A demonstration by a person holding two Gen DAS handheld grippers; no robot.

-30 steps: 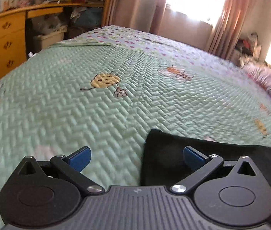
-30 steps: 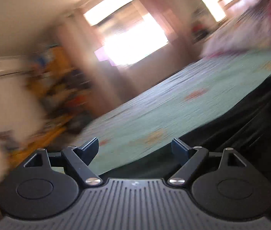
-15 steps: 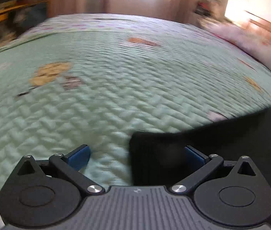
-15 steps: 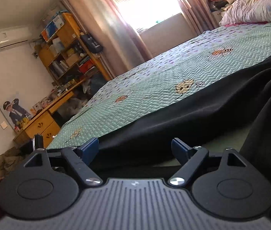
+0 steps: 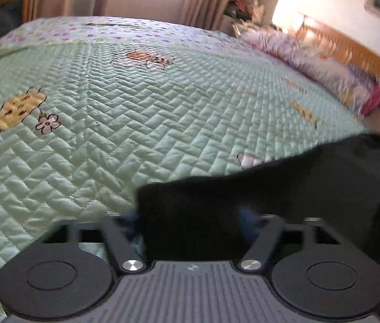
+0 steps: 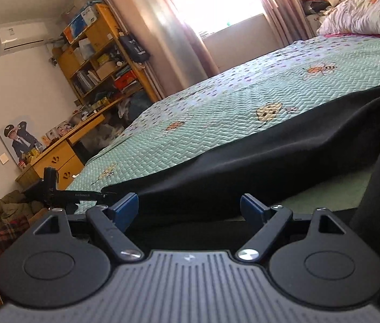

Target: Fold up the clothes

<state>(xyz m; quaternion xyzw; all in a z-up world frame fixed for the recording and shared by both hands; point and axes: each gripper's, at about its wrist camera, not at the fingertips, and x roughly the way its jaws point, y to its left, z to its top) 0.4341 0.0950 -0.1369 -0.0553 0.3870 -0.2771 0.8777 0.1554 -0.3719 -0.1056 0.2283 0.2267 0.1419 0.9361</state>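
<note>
A black garment lies spread on the bed, near its front edge, with one squared corner pointing toward the left gripper. That corner sits between the left jaws, which have just been closing; their blue pads are blurred, so whether they already press the cloth cannot be told from the left wrist view. Taking a corner makes sense for folding: it gives a firm point from which the whole edge can be lifted and carried over.

The right gripper hangs low over the same garment, farther along the hem from that corner. Its jaws stand spread, the blue pads to either side of the dark fold with clear gaps, so nothing is pinched there yet. Judging by the pose, it is lined up to take a second hold, so that the two grips could keep the edge taut.

The cloth looks soft, matt and fairly thick, draping in long rounded ridges rather than sharp creases; it will probably sag between two holds. Under it the bedspread is pale green, quilted in a herringbone pattern with a slight sheen, stitched with bees and small flowers. Beyond the garment, at the head of the bed, lies a ruffled floral pillow. Past the bed's far side stand a wooden desk and a crowded shelf.
</note>
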